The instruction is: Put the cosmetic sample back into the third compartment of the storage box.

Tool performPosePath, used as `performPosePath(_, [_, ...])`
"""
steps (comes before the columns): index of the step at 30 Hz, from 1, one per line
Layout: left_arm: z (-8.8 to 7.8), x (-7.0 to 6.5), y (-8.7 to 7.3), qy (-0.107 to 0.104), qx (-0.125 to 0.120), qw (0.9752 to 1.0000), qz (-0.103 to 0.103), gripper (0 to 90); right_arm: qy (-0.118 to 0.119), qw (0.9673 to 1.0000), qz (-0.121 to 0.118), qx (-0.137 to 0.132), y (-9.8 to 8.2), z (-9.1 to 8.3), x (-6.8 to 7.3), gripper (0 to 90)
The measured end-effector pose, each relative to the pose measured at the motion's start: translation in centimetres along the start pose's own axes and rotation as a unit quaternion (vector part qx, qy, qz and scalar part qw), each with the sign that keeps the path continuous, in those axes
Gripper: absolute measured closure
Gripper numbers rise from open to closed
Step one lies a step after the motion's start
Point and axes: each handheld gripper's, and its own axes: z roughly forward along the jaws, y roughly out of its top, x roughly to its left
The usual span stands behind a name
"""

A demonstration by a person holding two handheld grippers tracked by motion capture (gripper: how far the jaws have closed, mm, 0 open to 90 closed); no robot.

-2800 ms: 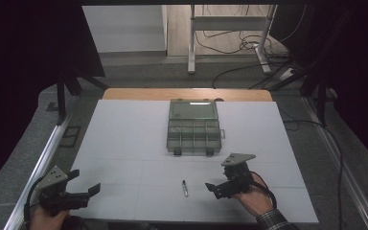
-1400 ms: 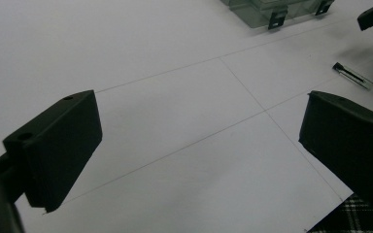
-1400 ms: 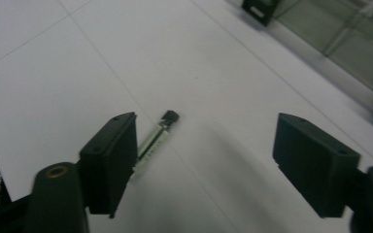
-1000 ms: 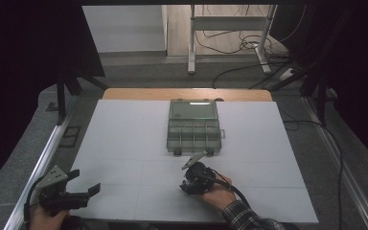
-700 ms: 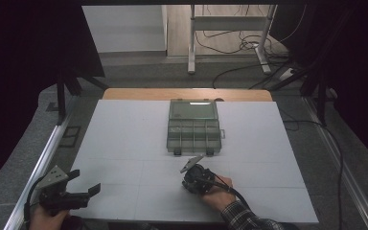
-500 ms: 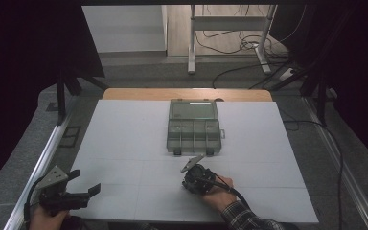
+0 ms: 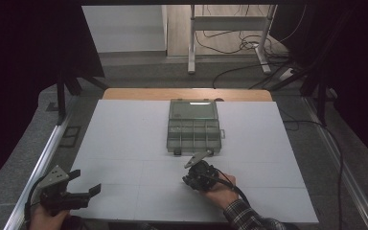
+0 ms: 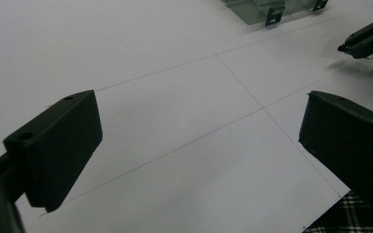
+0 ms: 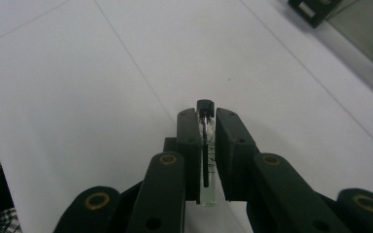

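A: Left side first. Where is the left gripper?

B: Near-left corner of the white table, held low in the person's left hand. The left gripper view shows its jaws spread wide over bare tabletop, nothing between them.

A: Middle?

B: A greenish clear compartment box sits toward the far edge, lid closed, latches facing the person.

A: And to the right?

B: The right gripper is just in front of the box, apart from it, in the right hand. Its jaws have just been closing and are now pressed onto a small clear vial with a black cap. The cap pokes out past the jaw tips, above the table.
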Motion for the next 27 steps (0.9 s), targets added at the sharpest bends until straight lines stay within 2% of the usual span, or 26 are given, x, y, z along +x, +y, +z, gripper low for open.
performPosePath(8, [0.0,0.0,0.0,0.0,0.001,1.0,-0.001,2.1,-0.008,0.9996,0.009,-0.024,0.1,-0.9,-1.0,80.4])
performPosePath(22, [0.1,0.1,0.0,-0.001,0.002,1.0,-0.003,2.2,-0.015,0.9984,0.027,-0.048,0.6,-1.9,-3.1,80.4])
performPosePath(27, [0.1,0.1,0.0,-0.002,0.001,1.0,-0.004,2.2,-0.017,0.9979,0.031,-0.054,0.9,-2.1,-3.4,80.4])
